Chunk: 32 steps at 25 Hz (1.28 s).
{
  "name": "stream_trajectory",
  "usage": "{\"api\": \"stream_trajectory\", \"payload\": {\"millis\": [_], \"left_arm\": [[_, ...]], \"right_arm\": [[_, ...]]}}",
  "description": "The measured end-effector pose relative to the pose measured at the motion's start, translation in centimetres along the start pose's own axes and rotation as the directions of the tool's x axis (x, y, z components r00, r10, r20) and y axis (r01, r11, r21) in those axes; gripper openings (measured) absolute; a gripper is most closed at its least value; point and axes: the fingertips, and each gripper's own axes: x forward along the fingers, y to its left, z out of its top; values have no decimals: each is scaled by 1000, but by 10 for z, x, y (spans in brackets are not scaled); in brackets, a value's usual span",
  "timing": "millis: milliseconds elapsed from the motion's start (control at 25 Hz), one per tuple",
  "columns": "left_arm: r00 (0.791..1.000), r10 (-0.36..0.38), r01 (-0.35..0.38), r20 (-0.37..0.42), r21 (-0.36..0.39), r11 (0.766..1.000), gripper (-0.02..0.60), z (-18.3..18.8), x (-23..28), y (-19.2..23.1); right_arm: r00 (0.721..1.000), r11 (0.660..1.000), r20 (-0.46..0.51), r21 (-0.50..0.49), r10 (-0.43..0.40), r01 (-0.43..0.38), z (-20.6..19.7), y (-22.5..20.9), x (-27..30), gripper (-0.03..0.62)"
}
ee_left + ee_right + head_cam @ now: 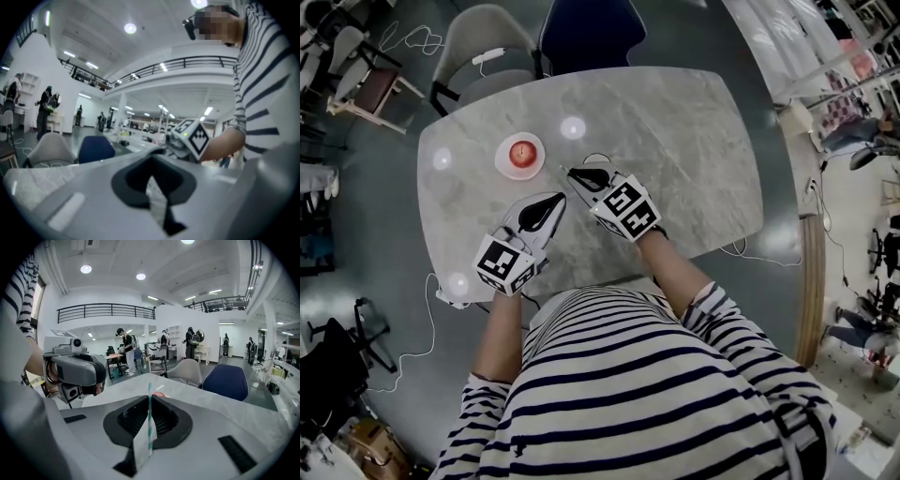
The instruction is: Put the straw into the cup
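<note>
Head view: a grey marble desk (675,141) stands on a glossy floor (366,234), with a blue chair (586,33) at its far edge. A red cup (519,155) sits toward the far left corner, with the left gripper (555,200) and right gripper (574,172) nearby.

Left gripper view: the jaws are together on a white paper scrap (157,199).

Right gripper view: the jaws are clamped on an upright teal-striped straw (150,404).

Marble table (694,141) — grey floor (384,211)

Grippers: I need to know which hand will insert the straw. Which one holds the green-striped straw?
The right gripper: a green-and-white striped straw is clamped between its jaws. The left gripper pinches only a plain whitish paper strip.
</note>
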Motion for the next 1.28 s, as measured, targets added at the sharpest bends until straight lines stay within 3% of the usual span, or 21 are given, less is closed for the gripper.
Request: {"api": "stream_trajectory", "payload": {"millis": [520,1280], "left_arm": [[1000,-7,7,-1,2,1000,6,3,8,0],[1000,8,-8,-9,-21,1000,6,-4,1,13]], "right_arm": [[978,989,169,101,-120,104,46,-60,-33,25],[927,967,329,235,-179,103,60,-103,-26,25]]}}
